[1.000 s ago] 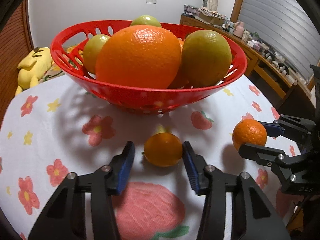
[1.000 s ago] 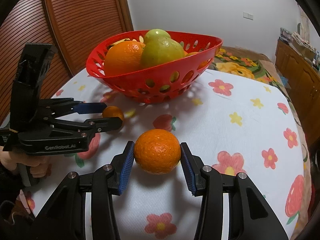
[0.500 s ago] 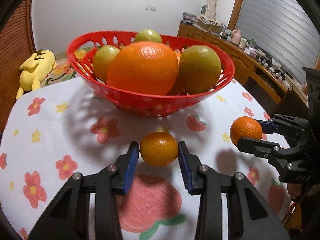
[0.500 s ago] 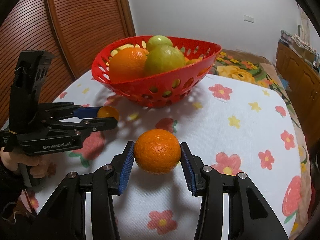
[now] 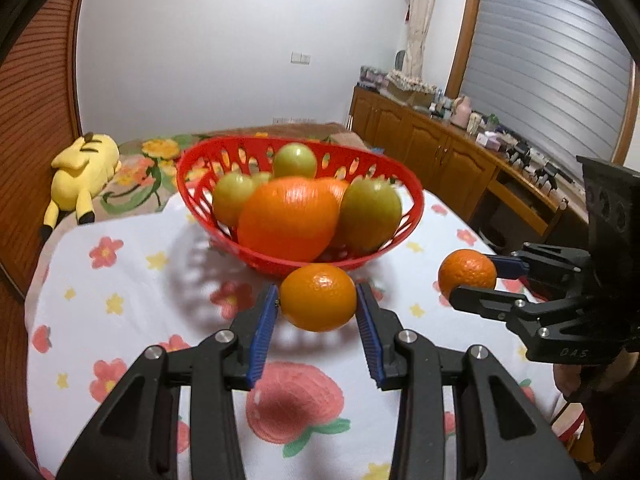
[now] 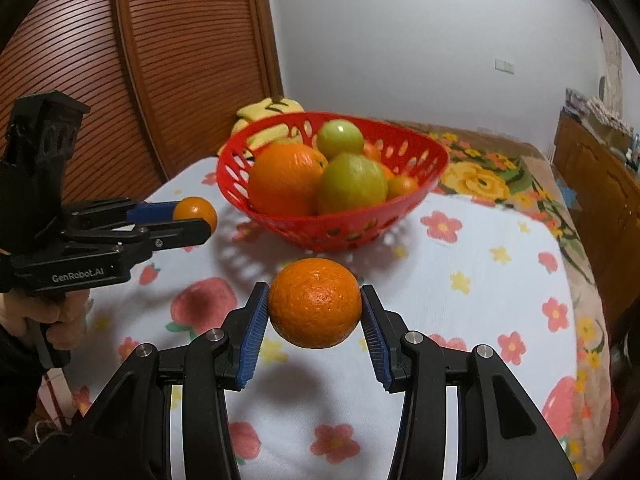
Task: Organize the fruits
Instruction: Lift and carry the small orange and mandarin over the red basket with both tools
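Note:
My left gripper [image 5: 318, 312] is shut on a small smooth orange [image 5: 318, 297] and holds it above the tablecloth, in front of the red basket [image 5: 404, 224]. My right gripper [image 6: 314, 322] is shut on a rough-skinned orange [image 6: 315, 303], also held above the cloth. The basket [image 6: 340, 232] holds a large orange [image 5: 288, 224] and several green fruits [image 5: 370, 210]. In the left wrist view the right gripper [image 5: 476, 282] and its orange [image 5: 466, 274] show at the right. In the right wrist view the left gripper [image 6: 192, 222] and its orange [image 6: 195, 211] show at the left.
The table [image 6: 480, 300] has a white cloth with flower and strawberry prints. A yellow plush toy [image 5: 82, 168] lies beyond the table's far left edge. A wooden sideboard [image 5: 460, 164] with small items stands at the right. A slatted wooden door [image 6: 120, 80] is behind the left gripper.
Both grippers have risen and pulled back from the basket with their oranges. The left gripper closed on the small orange and lifted it off the cloth.

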A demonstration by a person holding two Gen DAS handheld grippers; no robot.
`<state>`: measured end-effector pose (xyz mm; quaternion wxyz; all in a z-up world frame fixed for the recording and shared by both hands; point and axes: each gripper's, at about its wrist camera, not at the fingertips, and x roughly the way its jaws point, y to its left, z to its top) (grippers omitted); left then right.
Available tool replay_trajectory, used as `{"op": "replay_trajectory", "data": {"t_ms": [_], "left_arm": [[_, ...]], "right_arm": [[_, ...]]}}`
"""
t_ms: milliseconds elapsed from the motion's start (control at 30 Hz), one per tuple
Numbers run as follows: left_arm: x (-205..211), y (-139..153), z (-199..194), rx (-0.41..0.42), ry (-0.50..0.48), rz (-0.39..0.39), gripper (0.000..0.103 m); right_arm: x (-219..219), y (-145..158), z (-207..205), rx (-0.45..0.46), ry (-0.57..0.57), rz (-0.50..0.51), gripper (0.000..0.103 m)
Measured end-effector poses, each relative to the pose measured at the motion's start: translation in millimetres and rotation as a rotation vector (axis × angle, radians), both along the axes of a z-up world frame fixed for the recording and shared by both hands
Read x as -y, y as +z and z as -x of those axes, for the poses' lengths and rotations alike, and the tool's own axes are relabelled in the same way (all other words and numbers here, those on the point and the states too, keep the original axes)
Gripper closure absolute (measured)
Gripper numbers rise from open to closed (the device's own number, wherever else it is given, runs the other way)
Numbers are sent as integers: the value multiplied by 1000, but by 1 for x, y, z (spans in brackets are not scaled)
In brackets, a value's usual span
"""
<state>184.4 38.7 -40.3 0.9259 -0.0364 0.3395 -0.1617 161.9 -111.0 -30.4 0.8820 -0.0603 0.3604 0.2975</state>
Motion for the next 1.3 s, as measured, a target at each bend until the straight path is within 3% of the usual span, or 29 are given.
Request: {"op": "replay_trajectory", "data": {"t_ms": [567,1300], "left_arm": [[-13,37,3,92,25,8,65],[-24,19,-48,47,43,-6,65]], "right_arm": [[0,35,-3,79,15,-17,57],[-3,37,-78,64,-3,-6,57]]}}
